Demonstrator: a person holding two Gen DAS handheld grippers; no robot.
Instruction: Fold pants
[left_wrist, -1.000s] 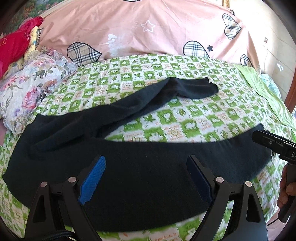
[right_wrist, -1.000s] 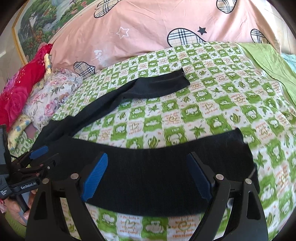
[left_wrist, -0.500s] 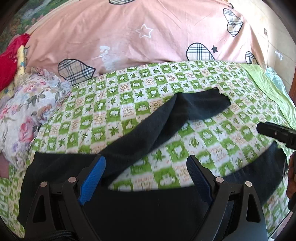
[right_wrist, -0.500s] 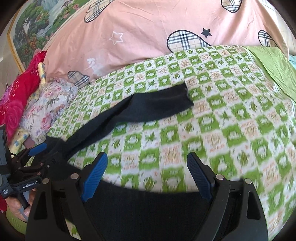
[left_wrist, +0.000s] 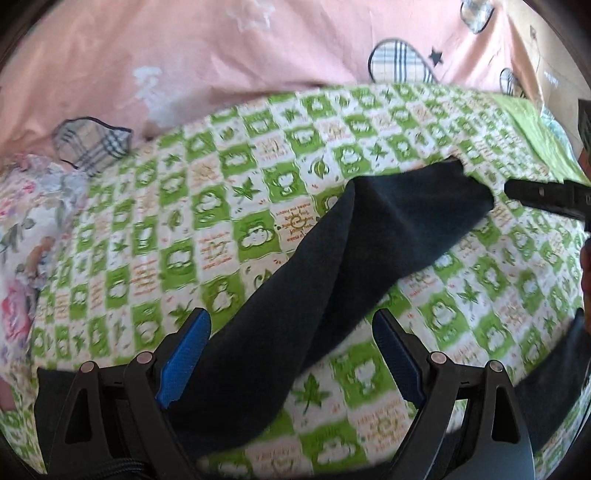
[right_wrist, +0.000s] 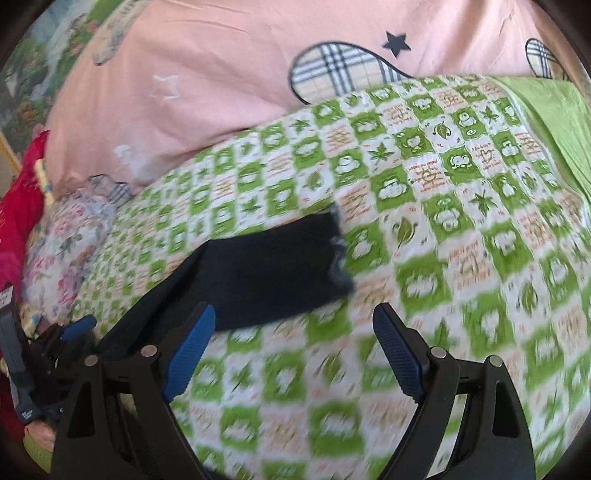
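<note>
Black pants (left_wrist: 332, 280) lie on the green-checked bedspread (left_wrist: 229, 192), one leg slanting toward the pink pillow (left_wrist: 221, 48) at the far edge. Left gripper (left_wrist: 291, 350) and right gripper (right_wrist: 295, 347) both hover released, holding nothing. Risk: pinching bedspread along with the hem (right_wrist: 336, 251), or catching one layer only, skewing the fold.

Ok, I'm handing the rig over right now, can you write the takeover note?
Left gripper: open, holding nothing, low over the far leg of the black pants.
Right gripper: open, holding nothing, over the green checked bedsheet just short of that leg's cuff.
Pants: spread on the sheet, legs apart; the near leg shows only at the left view's lower right edge.
Done: no fold visible.
Left: probably grasp one leg, lay it over the other, then fold lengthwise.
</note>
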